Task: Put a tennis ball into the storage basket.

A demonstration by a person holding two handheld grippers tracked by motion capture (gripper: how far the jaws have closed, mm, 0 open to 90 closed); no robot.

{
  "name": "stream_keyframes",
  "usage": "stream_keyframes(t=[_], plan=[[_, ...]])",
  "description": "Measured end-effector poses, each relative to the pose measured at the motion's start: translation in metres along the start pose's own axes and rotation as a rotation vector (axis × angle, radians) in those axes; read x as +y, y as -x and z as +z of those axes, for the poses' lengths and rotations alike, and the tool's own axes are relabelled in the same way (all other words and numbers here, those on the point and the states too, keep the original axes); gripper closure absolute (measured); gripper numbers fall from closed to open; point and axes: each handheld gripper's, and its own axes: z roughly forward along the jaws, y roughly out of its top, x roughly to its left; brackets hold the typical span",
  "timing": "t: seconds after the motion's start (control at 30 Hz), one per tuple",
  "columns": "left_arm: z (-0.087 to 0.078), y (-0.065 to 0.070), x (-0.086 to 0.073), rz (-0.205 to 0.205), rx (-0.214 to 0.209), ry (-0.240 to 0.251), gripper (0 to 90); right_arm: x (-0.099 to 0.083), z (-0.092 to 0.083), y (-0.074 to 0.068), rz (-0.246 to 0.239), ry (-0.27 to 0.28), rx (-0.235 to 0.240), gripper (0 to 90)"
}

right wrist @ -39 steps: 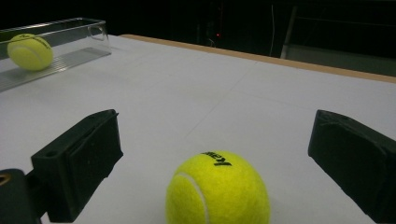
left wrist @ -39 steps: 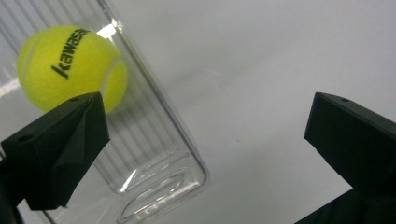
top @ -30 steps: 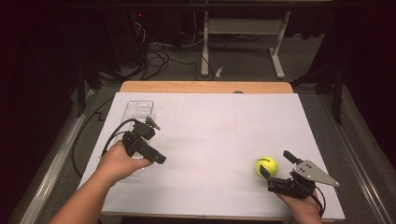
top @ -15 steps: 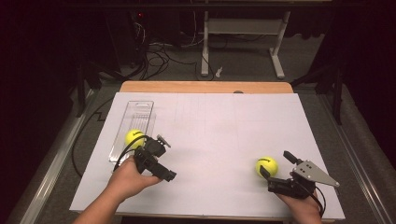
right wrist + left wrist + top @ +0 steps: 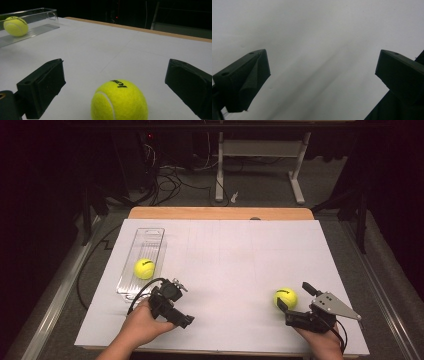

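Yellow felt tennis ball [image 5: 285, 298] number two lies near the table's front right corner, between the spread jaws of the right gripper [image 5: 296, 302], not yet gripped. One matching ball [image 5: 144, 268] already rests in the clear plastic tray [image 5: 150, 238] by the left edge. Left gripper [image 5: 322, 72] is released over bare white paper [image 5: 230, 255].

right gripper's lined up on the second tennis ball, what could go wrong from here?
1. The right gripper is open with the tennis ball loose between its jaws; an uneven close could roll it across the white sheet.
2. The clear tray is narrow and already holds one ball, so a drop could bounce out.
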Motion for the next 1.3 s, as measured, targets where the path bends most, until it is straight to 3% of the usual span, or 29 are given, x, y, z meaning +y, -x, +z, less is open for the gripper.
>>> stream_keyframes(t=[0.1, 0.3, 0.57, 0.8, 1.07, 1.3], plan=[[0.003, 0.002, -0.001, 0.014, 0.015, 0.0, 0.8, 0.0, 0.0, 0.0, 0.003, -0.004, -0.001, 2.9], [0.007, 0.003, -0.001, 0.025, -0.008, 0.008, 0.8, -0.002, 0.002, 0.001, 0.004, -0.013, 0.007, 2.9], [0.007, -0.004, -0.004, 0.008, -0.031, 0.027, 0.8, -0.003, 0.007, -0.002, -0.016, -0.043, 0.019, 2.7], [0.007, -0.005, -0.006, 0.005, -0.029, 0.03, 0.8, -0.003, 0.011, -0.004, -0.026, -0.101, 0.004, 2.5], [0.009, -0.003, -0.008, 0.006, -0.048, 0.03, 0.8, -0.002, 0.011, -0.004, -0.005, -0.081, -0.001, 2.1], [0.006, -0.006, -0.009, -0.003, -0.046, 0.043, 0.8, -0.001, 0.019, 0.0, -0.011, -0.115, -0.006, 2.0]])
